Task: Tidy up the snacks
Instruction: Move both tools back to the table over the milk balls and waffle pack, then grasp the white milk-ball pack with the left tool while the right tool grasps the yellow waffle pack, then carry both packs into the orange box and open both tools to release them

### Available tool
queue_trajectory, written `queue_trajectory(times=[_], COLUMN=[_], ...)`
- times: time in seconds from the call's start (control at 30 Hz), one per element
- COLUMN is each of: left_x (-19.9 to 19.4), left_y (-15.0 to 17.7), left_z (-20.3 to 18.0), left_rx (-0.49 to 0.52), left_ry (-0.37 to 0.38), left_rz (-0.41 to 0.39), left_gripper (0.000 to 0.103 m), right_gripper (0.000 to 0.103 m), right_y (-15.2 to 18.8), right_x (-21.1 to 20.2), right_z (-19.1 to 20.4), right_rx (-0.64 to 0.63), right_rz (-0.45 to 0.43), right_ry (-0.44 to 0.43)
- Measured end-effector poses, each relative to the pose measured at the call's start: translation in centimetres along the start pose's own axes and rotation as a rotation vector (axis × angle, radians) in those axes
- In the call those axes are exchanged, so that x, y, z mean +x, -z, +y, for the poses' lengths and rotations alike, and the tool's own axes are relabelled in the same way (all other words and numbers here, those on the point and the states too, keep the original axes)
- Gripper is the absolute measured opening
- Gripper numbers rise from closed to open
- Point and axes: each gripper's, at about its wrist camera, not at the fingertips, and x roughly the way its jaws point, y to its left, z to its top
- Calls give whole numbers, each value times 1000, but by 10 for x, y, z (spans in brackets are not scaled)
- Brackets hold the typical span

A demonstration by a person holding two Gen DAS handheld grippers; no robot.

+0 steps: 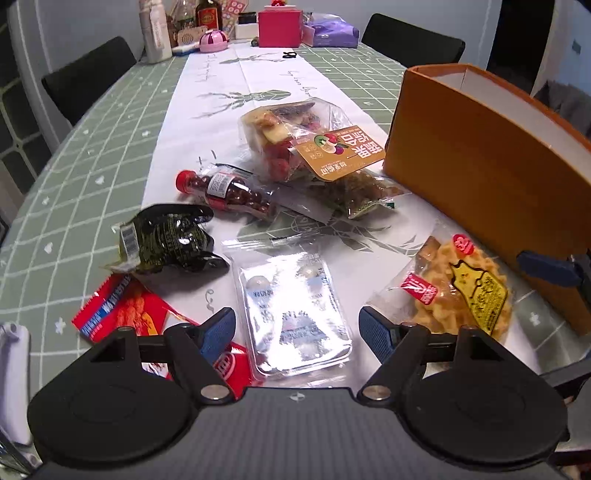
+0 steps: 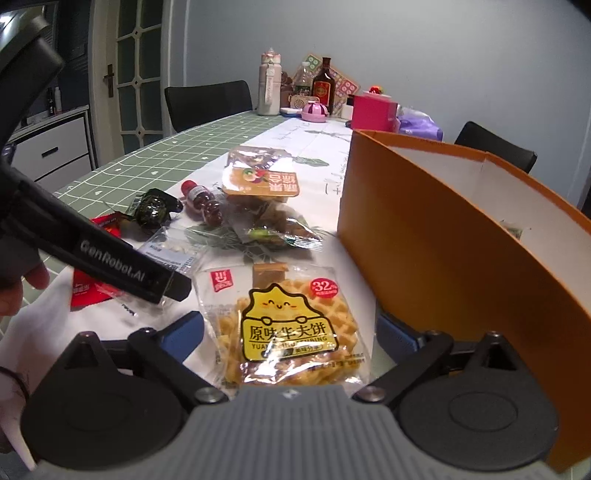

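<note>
My left gripper (image 1: 297, 328) is open, its blue pads on either side of a clear silvery packet (image 1: 293, 314) lying on the table. My right gripper (image 2: 290, 328) is open around the near end of a yellow waffle snack bag (image 2: 284, 321), which also shows in the left wrist view (image 1: 458, 291). An open orange box (image 1: 487, 177) stands on the right, and shows in the right wrist view (image 2: 454, 240). Other snacks lie around: a red packet (image 1: 125, 310), a dark green packet (image 1: 166, 240), a small bottle of red-brown candy (image 1: 225, 190), a dried fruit bag (image 1: 306, 144) and a nut bag (image 1: 358, 192).
A green checked tablecloth (image 1: 92, 158) with a white runner covers the table. At the far end stand bottles, a pink box (image 1: 279, 27) and a purple bag. Black chairs (image 1: 85, 77) stand at the sides. The left gripper's body (image 2: 110, 266) crosses the right wrist view.
</note>
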Motion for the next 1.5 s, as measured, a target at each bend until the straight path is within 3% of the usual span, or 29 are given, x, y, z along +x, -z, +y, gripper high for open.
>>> queue_trajectory(times=[0.13,0.4,0.57,0.97,1.27,1.5], left_x=[8,15,13,1,-18,-28], left_y=[-1,1,3,5,9,13], left_z=[-3,-4,-1,-9,-13,-23], left_rx=[18,13,-6,0,10,81], left_ry=[-23,-3,15,20,51,101], left_rz=[21,2,-2,55,120,198], left_gripper=[89,91,78,73,72,72], right_gripper=[100,98,86,75,74,73], right_y=[-1,5,7,4,-6,-13], right_x=[14,22,16,9,0,-17], right_z=[-8,-13,-12,-10,-8,-15], right_rx=[52,103,104,93,42,-31], right_rz=[27,50,37,71,203,300], right_ry=[-60,-68,-60,-46,-63,-113])
